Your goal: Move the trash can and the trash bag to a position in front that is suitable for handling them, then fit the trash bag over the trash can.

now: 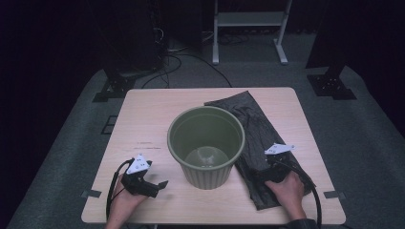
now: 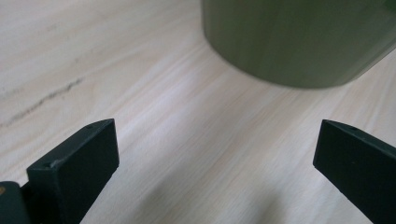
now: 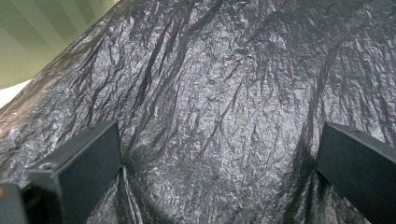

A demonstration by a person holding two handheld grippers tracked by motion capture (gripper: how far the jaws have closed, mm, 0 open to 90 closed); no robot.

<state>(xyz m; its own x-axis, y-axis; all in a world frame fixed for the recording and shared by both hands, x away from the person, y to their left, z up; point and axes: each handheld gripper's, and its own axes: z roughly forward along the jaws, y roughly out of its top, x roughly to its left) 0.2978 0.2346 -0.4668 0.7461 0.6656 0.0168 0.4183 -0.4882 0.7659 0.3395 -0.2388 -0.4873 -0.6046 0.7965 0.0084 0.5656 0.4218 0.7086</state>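
Green ribbed bin (image 1: 206,145): stood upright at the table (image 1: 143,109) centre. Black plastic bag (image 1: 253,129): lay flat just right of the bin, touching it. Right gripper (image 1: 273,168): jaws spread wide, resting on the bag's near part. Left gripper (image 1: 160,185): jaws apart over bare wood, near left of the bin.

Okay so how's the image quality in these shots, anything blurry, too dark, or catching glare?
High view: the pale wooden table is evenly lit while the room behind falls into near-black. Left gripper view: the ribbed olive-green plastic bin is soft and out of focus; the wood grain is sharper. Right gripper view: the crinkled black plastic bag shows grey sheen on its creases, sharp mid-frame.
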